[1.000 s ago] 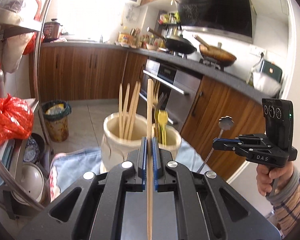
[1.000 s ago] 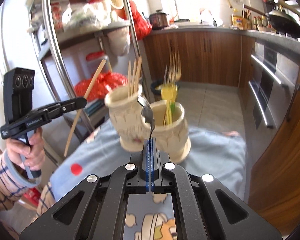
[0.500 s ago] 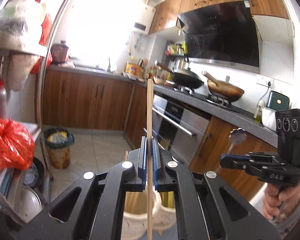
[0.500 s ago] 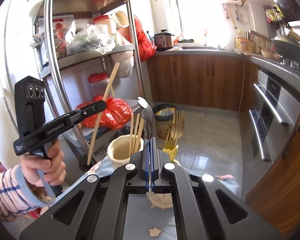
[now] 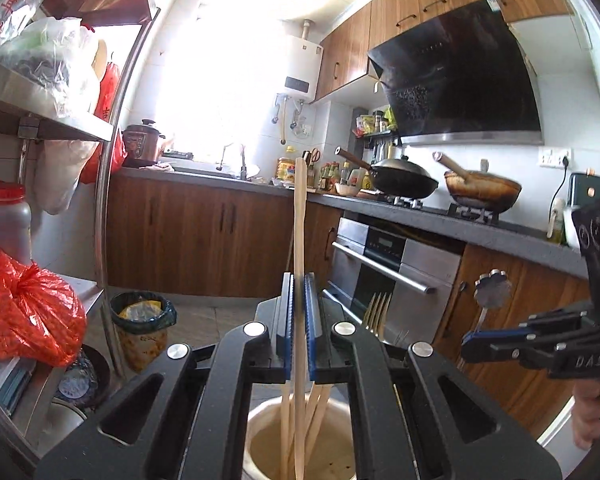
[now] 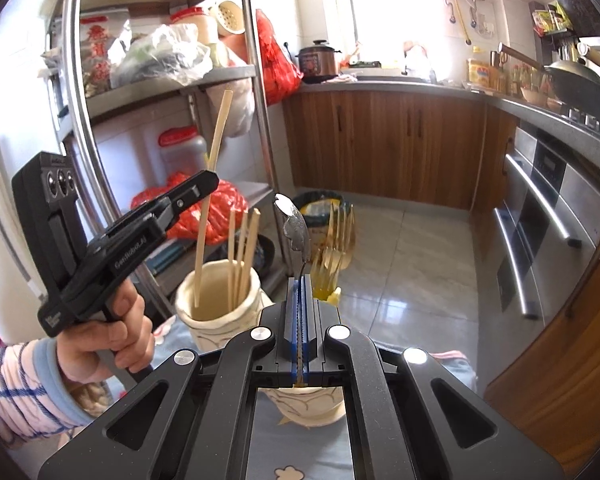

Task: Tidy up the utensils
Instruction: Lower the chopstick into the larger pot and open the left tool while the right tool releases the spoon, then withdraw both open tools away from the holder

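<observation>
Kitchen table with cream ceramic holder: left hand-held gripper pinched a wooden chopstick over it, right hand-held gripper a metal spoon; lowering and release presumably followed.

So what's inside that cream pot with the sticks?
The cream pot holds several wooden chopsticks standing up, plus one more chopstick the left gripper is lowering in. The pot's bottom is hidden.
</observation>
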The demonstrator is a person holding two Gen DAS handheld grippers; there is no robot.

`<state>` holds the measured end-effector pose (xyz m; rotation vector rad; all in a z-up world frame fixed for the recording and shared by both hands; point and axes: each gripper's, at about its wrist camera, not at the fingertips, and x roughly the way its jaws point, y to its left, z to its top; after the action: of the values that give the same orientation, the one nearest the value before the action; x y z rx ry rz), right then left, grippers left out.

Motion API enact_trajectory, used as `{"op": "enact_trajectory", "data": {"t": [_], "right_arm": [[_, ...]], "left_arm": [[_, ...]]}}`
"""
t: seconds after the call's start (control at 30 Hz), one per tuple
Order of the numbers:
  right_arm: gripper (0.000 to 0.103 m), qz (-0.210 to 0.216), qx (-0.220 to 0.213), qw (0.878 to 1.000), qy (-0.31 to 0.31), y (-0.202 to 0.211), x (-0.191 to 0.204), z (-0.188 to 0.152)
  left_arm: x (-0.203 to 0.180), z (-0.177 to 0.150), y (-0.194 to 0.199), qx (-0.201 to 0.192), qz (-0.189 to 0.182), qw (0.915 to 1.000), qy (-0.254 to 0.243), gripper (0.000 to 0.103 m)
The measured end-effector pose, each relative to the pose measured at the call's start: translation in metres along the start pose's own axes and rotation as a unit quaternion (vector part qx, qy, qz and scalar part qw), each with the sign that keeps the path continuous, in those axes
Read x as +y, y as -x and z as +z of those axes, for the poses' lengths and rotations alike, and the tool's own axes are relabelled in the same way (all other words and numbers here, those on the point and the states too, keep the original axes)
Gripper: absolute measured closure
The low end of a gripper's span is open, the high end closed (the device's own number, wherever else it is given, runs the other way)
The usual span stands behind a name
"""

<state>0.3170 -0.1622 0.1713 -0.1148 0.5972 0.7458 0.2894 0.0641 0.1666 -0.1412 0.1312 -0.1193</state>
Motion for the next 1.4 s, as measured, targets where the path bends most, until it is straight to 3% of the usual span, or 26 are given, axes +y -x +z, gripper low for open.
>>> {"op": "enact_trajectory", "data": {"t": [0.37,0.57,0.83,0.97,1.13,1.23,1.3,1.4], "right_arm": [[0.101,0.002,0.060,0.998,0.006,-0.039,0.007,-0.014],[0.101,-0.001,0.075,0.997,0.006,-0.056,0.011,-0.017],[0.101,-0.014,0.064,0.998,0.001,-0.066,0.008,-0.019],[0.100,-0.015,0.048,0.999,-0.005,-0.062,0.004,-0.024],[0.086,-0.003,0.015,1.000,-0.012,-0.047,0.002,-0.034],[0.075,-0.009,-0.014,1.000,-0.020,-0.034,0.001,-0.043],[0.069,-0.015,-0.036,0.999,-0.025,-0.023,0.002,-0.051],[0.058,-0.029,-0.070,0.997,-0.029,-0.008,0.004,-0.067]], "left_arm": [[-0.001,-0.048,0.005,0.038,0.021,0.9991,-0.005,0.098],[0.000,-0.054,0.004,0.051,0.030,0.9982,-0.003,0.098],[0.002,-0.052,0.007,0.052,0.028,0.9982,-0.009,0.096],[0.003,-0.051,0.020,0.037,0.028,0.9989,-0.002,0.067],[0.004,-0.055,0.040,0.019,0.028,0.9994,-0.003,0.052],[0.007,-0.058,0.050,0.017,0.034,0.9993,0.000,0.046],[0.007,-0.061,0.059,0.015,0.038,0.9992,0.000,0.034],[0.004,-0.064,0.070,0.007,0.044,0.9989,-0.011,0.025]]}}
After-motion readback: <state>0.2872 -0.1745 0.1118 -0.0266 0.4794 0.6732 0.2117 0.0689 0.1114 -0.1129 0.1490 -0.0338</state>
